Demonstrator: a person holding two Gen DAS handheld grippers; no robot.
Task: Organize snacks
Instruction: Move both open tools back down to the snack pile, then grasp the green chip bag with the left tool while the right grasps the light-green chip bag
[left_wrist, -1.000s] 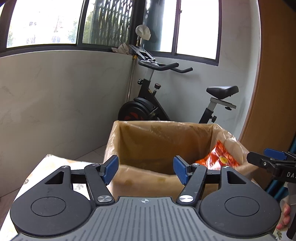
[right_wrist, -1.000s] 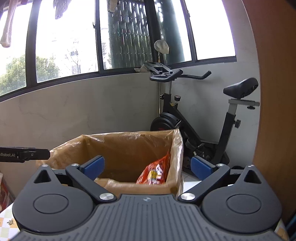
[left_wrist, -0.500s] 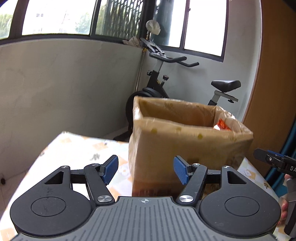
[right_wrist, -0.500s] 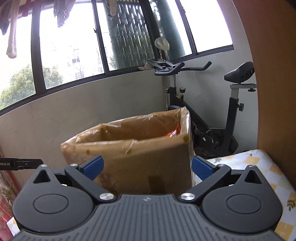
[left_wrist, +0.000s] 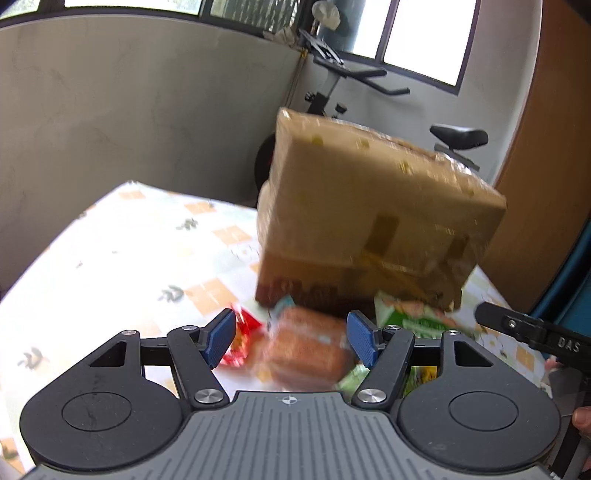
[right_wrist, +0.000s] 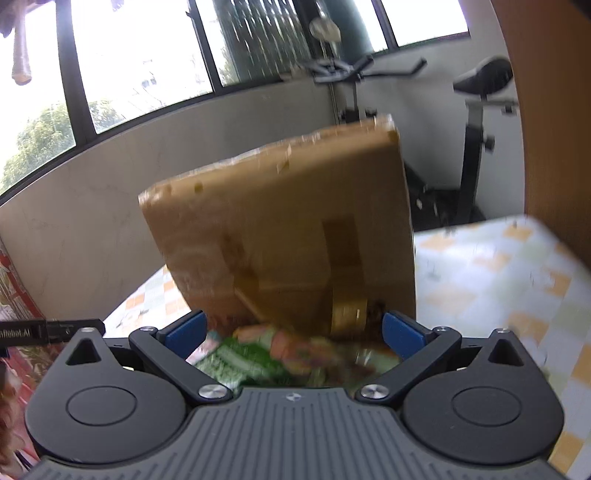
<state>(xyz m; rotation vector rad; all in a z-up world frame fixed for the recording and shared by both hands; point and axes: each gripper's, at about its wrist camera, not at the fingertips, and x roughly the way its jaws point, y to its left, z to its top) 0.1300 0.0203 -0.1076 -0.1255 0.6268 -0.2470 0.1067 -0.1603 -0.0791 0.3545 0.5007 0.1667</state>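
Note:
A brown cardboard box (left_wrist: 373, 218) stands on the patterned table; it also shows in the right wrist view (right_wrist: 284, 236). Snack packs lie in front of it, blurred. In the left wrist view an orange-brown pack (left_wrist: 306, 350) lies between my open left gripper's (left_wrist: 291, 338) fingers, with a red pack (left_wrist: 240, 343) to its left and a green pack (left_wrist: 417, 317) to its right. My right gripper (right_wrist: 293, 332) is open and empty above a green pack (right_wrist: 240, 358).
The table (left_wrist: 122, 258) has a white cloth with orange squares. An exercise bike (right_wrist: 469, 122) stands behind it by the grey wall and windows. A wooden panel (left_wrist: 546, 129) is at the right. The right gripper's finger (left_wrist: 532, 332) shows beside the left gripper.
Both grippers have dropped from above the box's open top to table height in front of it. The snack packs on the table have come into view. Both stay open.

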